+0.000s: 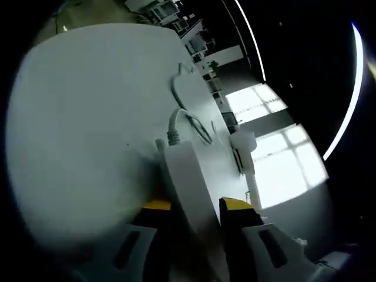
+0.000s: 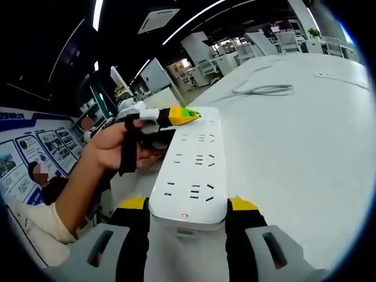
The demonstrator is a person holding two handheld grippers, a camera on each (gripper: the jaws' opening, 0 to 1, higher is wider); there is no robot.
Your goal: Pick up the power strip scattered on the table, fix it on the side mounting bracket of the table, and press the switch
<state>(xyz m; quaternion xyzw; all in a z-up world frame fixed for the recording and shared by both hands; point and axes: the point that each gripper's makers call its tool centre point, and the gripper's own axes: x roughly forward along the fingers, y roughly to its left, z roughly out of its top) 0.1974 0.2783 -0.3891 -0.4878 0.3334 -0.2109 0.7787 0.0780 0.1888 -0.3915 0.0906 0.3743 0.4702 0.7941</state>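
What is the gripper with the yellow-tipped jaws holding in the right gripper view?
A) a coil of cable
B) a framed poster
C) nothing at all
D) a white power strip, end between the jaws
D: the white power strip sits with its near end clamped inside the right gripper, a yellow-tipped jaw against each side of it.

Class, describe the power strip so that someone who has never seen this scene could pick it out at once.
Start from the big white table. At its near edge lies the power strip, a long white slab gripped at both ends by yellow-tipped grippers, the right gripper nearest. Its rows of socket slots and the grey cable leaving its far end set it apart from the loose cable beyond.
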